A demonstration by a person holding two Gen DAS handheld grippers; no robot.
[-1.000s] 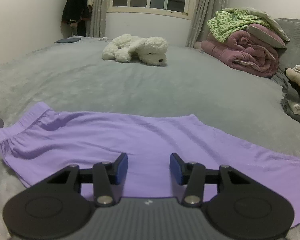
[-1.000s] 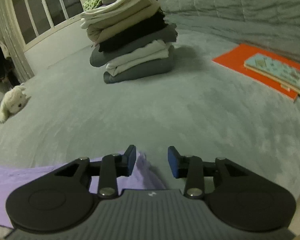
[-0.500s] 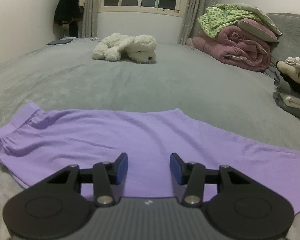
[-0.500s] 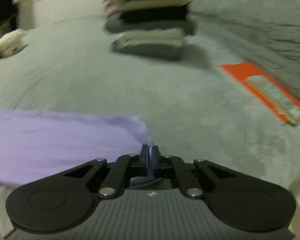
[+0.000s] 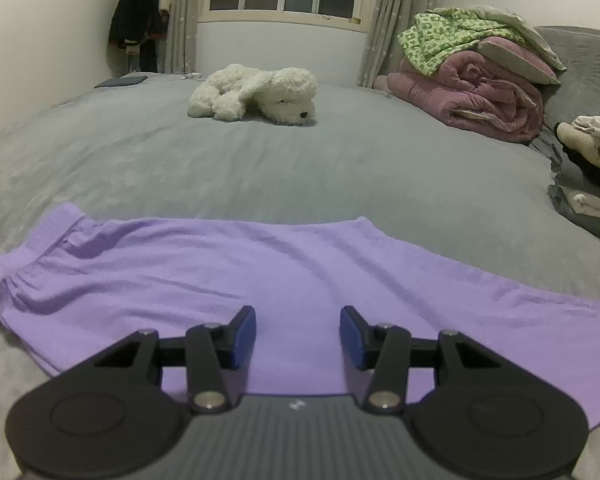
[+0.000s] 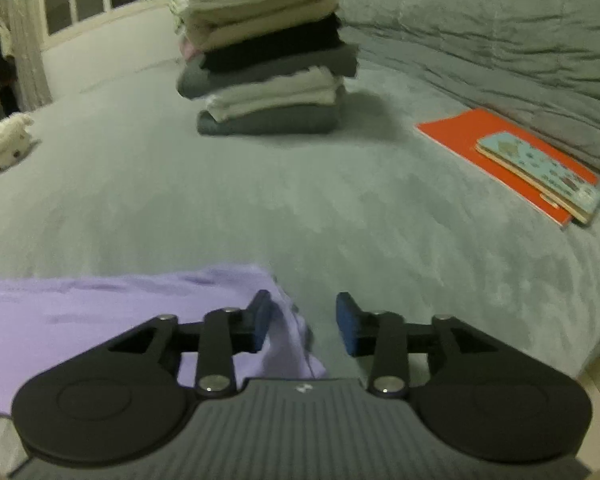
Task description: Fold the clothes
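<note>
Lying flat across the gray bed (image 5: 300, 168), the purple garment (image 5: 284, 280) stretches sideways. The left gripper (image 5: 298, 332) hovers over its middle, fingers spread. The right gripper (image 6: 303, 322) is spread too, its left finger (image 6: 260, 320) against the garment's end.

Bare bedspread (image 6: 260, 200) lies ahead; folded stack (image 6: 268, 60) and books (image 6: 520, 164) stand beyond.
</note>
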